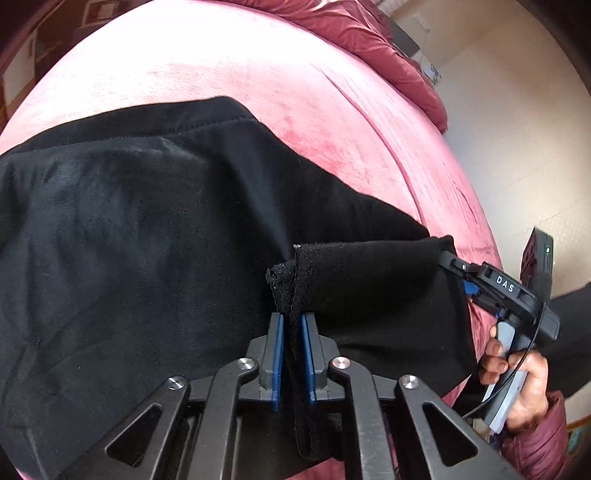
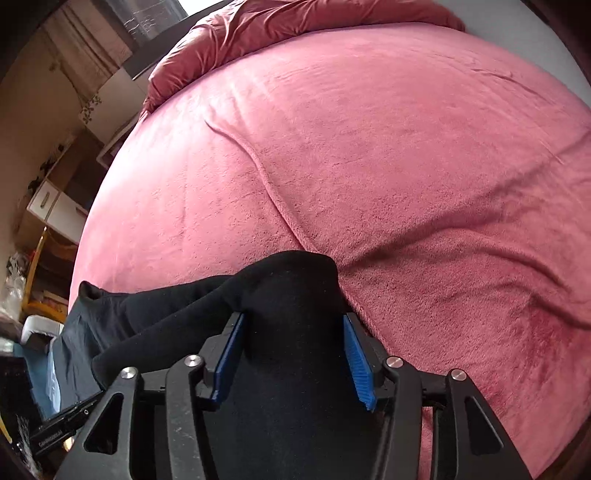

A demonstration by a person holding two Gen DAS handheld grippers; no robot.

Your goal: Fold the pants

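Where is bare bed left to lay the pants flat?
Free: pink blanket beyond the black pants, up to the bunched duvet. Crowded: the near edge, where the left gripper and right gripper meet the cloth.

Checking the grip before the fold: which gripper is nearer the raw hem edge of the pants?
Left. The left gripper is shut on the hem edge of the pants. The right gripper sits off to the side at the fabric's far corner.
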